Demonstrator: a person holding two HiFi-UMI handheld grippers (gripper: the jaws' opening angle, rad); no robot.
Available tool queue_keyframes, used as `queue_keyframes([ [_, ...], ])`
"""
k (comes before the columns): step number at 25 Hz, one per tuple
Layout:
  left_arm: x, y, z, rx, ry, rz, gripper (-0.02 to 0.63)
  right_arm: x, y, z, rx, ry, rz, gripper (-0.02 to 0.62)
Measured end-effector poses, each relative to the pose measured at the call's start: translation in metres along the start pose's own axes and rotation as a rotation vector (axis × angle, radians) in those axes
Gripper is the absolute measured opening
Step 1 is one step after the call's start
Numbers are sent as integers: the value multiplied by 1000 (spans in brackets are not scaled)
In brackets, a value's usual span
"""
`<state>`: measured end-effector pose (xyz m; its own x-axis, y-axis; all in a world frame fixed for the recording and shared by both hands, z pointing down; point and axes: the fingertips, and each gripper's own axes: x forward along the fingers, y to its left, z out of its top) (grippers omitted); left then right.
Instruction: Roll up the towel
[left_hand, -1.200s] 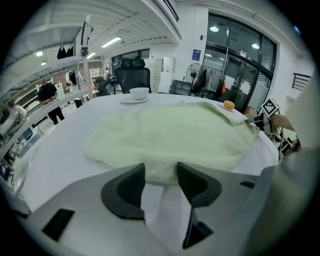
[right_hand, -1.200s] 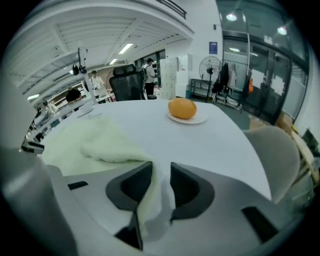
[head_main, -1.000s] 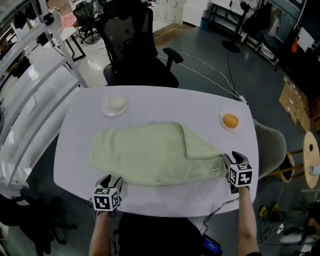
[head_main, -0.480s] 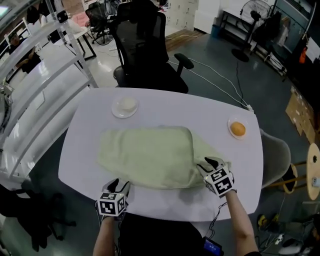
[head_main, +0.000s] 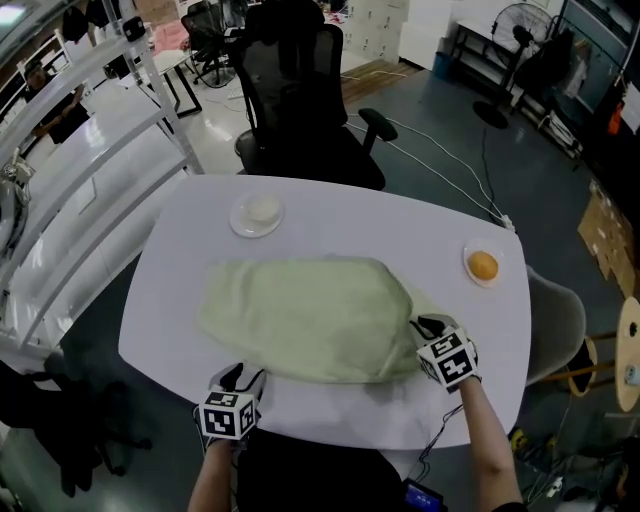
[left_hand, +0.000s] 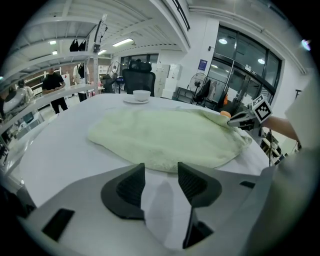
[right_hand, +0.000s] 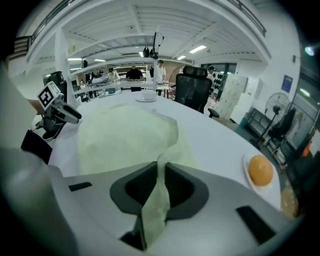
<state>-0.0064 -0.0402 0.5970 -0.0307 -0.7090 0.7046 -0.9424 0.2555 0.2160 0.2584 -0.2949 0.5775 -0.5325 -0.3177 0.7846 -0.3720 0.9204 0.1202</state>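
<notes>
A pale green towel (head_main: 310, 315) lies spread on the white table (head_main: 170, 260), its right end folded over toward the middle. My right gripper (head_main: 425, 328) is at the towel's right front edge. In the right gripper view its jaws are closing, and the pads (right_hand: 175, 187) pinch a fold of towel (right_hand: 125, 135) that hangs down between them. My left gripper (head_main: 238, 378) rests near the table's front edge, just short of the towel's hem. It stands open in the left gripper view (left_hand: 161, 182), with only bare table between the jaws and the towel (left_hand: 165, 135) ahead.
An orange on a small plate (head_main: 483, 265) sits at the table's right edge. A white bowl on a saucer (head_main: 262, 212) stands at the far left. A black office chair (head_main: 300, 90) is behind the table. Shelving runs along the left.
My right gripper moved left along the front edge, carrying the towel's right corner over the middle, and its jaws narrowed onto the fold. The left gripper stayed put.
</notes>
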Motion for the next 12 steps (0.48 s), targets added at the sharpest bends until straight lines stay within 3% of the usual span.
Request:
queue_keyframes([
  [7,-6,-2,2,-10,1,19,222,-25,-99,10,20,-16,-171,48],
  [12,-9,-4,1,-17,8,27,222,-15,-175,0,87,28,-360,72],
])
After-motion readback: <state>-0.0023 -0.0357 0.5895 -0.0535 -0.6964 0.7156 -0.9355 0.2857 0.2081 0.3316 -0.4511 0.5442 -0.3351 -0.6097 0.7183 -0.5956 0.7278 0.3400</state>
